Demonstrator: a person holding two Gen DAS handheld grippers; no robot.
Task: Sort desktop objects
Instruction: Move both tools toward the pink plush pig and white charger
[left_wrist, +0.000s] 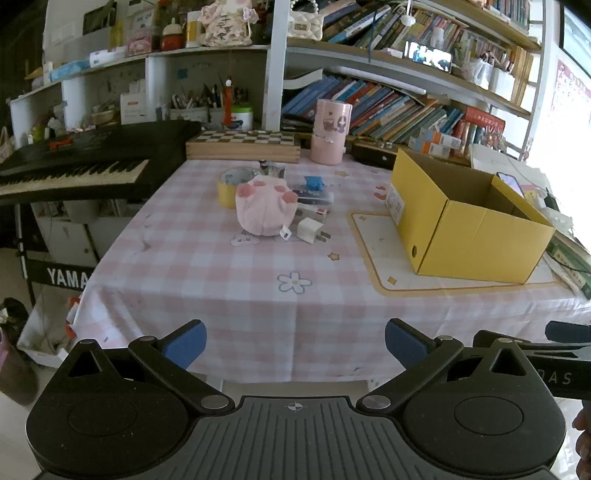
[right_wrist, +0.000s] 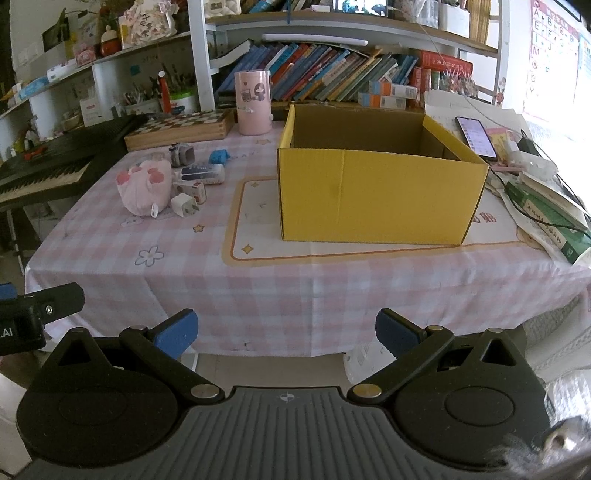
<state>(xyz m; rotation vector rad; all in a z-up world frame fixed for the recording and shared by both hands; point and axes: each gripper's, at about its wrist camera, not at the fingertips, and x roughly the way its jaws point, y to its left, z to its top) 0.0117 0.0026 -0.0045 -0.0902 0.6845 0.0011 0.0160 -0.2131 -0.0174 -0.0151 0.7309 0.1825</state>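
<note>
Both tools hang short of the table's near edge, nothing gripped; the left gripper (left_wrist: 295, 341) and right gripper (right_wrist: 287, 332) stand with jaws spread wide and empty. Judged best: reach first for the soft pink plush toy (left_wrist: 265, 206) at the frame's centre, closing across its middle; the open yellow cardboard box (left_wrist: 469, 221) sits right of it, well apart, apparently empty.

- Pink-and-white checked cloth (left_wrist: 229, 280) with small flower and star prints covers the desk.
- Yellow cardboard box (right_wrist: 373, 192), brown inside.
- Pale pink plush toy (left_wrist: 264, 206) with darker pink patches.
- Brown-and-cream chequered wooden board (left_wrist: 243, 142).
- Blue pads (left_wrist: 184, 345) on black tool arms.
</note>
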